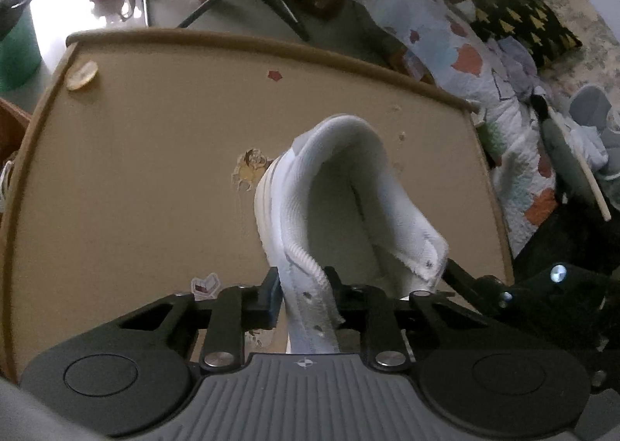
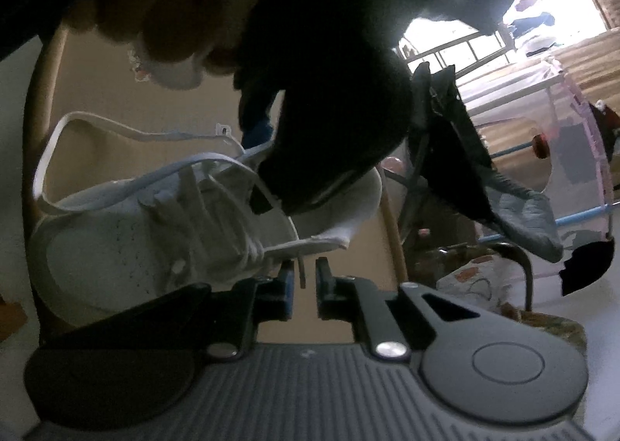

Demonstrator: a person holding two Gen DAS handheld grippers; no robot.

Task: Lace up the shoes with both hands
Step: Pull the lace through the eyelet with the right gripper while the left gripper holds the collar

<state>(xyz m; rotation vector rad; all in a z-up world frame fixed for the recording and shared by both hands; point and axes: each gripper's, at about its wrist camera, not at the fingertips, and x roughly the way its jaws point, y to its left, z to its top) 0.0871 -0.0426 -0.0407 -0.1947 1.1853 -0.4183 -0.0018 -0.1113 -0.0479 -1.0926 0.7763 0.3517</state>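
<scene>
A white shoe (image 1: pixel 348 189) stands on a tan table (image 1: pixel 135 169), its opening facing the left wrist camera. My left gripper (image 1: pixel 302 284) is shut on the shoe's left eyelet flap (image 1: pixel 314 309), which runs up between both pads. In the right wrist view the shoe (image 2: pixel 116 239) lies side-on with its white lace (image 2: pixel 116 129) looping loosely over the toe. The lace tip (image 2: pixel 300 278) hangs in the gap of my right gripper (image 2: pixel 304 266), whose pads stand a little apart and do not press on it. A dark gripper body (image 2: pixel 329 131) and a person's hand (image 2: pixel 162 14) hover over the shoe.
The table has a raised brown rim (image 1: pixel 271 43), a few stickers and a yellow slice (image 1: pixel 82 74) at its far left corner. A green bucket (image 1: pixel 15 53) stands on the floor to the left, a patterned quilt (image 1: pixel 465 65) to the right.
</scene>
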